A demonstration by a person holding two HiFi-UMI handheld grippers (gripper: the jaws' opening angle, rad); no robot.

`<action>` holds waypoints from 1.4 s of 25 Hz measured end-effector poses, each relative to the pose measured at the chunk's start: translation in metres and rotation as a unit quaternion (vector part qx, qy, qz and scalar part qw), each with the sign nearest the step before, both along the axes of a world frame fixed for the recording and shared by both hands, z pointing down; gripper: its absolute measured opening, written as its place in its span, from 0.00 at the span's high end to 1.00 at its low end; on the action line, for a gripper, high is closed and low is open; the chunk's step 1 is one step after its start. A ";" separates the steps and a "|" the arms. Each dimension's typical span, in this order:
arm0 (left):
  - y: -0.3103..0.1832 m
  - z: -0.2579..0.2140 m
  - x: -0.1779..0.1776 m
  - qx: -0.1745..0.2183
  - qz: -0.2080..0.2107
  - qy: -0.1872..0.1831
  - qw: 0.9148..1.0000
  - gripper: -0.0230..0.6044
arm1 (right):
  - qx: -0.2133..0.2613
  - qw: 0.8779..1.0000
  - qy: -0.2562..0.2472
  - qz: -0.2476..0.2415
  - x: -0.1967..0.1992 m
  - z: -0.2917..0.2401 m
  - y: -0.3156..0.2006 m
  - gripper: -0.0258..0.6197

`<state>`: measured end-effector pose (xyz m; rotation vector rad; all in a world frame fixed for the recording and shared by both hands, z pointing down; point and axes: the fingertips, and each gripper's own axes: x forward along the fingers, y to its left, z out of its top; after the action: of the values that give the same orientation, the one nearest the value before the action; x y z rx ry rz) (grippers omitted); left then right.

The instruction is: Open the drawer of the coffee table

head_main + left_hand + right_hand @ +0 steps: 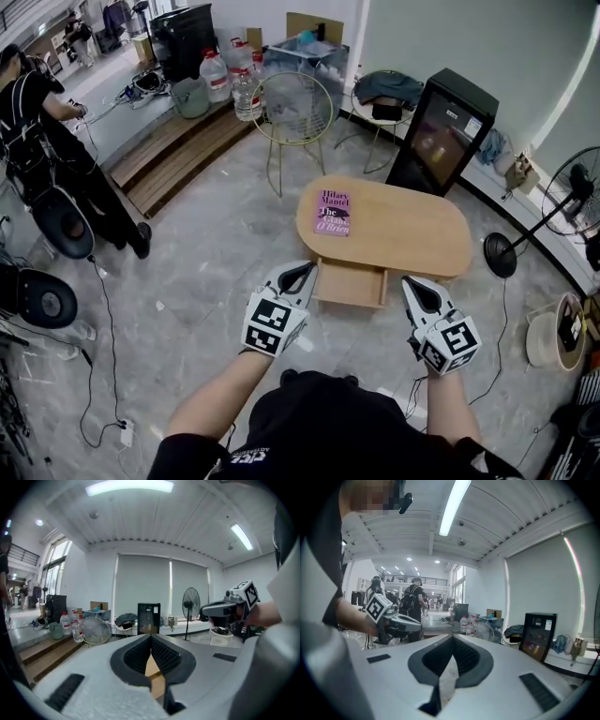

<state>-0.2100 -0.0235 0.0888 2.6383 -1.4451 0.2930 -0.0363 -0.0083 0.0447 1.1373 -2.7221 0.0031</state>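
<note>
An oval wooden coffee table (412,234) stands in the middle of the head view, with a pink book (333,212) lying on its left end. Its wooden drawer (352,284) juts out from the near edge. My left gripper (298,276) hovers just left of the drawer front, apart from it, jaws shut on nothing. My right gripper (421,292) is raised to the right of the drawer, also shut and empty. In the left gripper view the closed jaws (151,638) point level across the room, and the right gripper (220,610) shows beside them. The right gripper view shows its closed jaws (452,640) and the left gripper (401,623).
Behind the table are a wire chair (292,108), a black mini fridge (441,131) and a round stool. A standing fan (525,234) and a bucket (553,333) are at the right. Wooden steps (178,150), water bottles (216,75) and a person (37,122) are at the left; cables run over the floor.
</note>
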 end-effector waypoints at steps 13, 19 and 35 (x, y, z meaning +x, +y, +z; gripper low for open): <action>-0.021 -0.027 0.017 0.022 -0.044 0.002 0.999 0.95 | 0.008 0.999 -0.034 0.020 0.057 -0.017 -0.012 0.96; -0.035 -0.034 0.015 0.023 -0.090 0.033 0.995 0.95 | 0.014 0.999 -0.041 0.017 0.065 -0.020 -0.013 0.96; -0.028 -0.020 0.048 0.014 -0.067 0.017 0.997 0.95 | 0.007 0.999 -0.047 0.024 0.093 -0.005 -0.011 0.96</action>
<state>-0.1620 -0.0517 0.0688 2.5387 -1.6171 0.2137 0.0571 -0.0189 0.0394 1.2374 -2.7795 0.0445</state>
